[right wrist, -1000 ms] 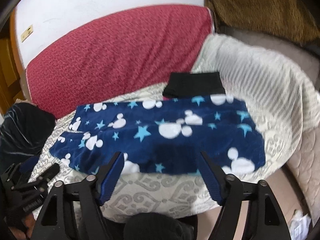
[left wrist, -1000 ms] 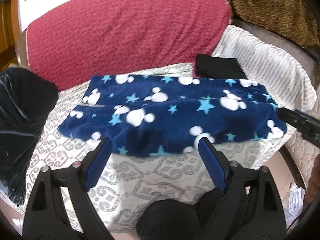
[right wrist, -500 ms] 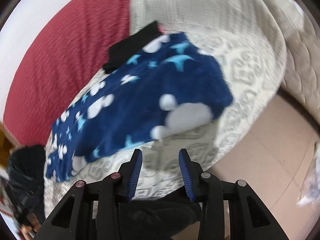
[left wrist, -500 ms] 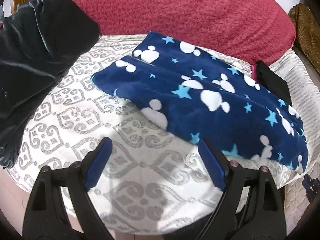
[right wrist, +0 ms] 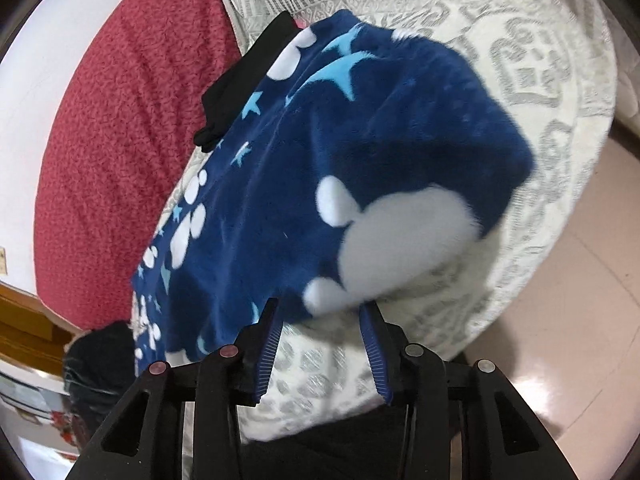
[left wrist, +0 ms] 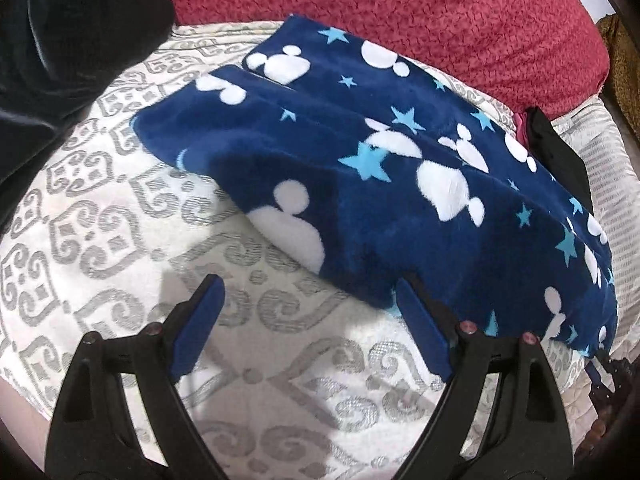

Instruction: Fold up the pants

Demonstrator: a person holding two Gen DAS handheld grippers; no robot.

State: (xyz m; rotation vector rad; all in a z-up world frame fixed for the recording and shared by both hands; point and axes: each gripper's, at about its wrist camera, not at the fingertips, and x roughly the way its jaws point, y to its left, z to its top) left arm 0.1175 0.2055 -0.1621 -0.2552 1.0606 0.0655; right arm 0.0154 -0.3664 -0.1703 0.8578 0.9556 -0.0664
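Navy fleece pants (left wrist: pixel 360 184) with white mouse heads and blue stars lie flat on a patterned white bedspread (left wrist: pixel 120 208), before a red cushion (left wrist: pixel 400 12). Left tongs (left wrist: pixel 310 292) stand wide apart at the near hem, holding nothing. Right tongs (right wrist: pixel 320 310), half apart after just widening slightly, straddle the pants' edge without pressing it.

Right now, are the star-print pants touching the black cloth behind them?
Touching. The right wrist view shows the edge of the pants lying over the black cloth, with no bedspread visible between them.
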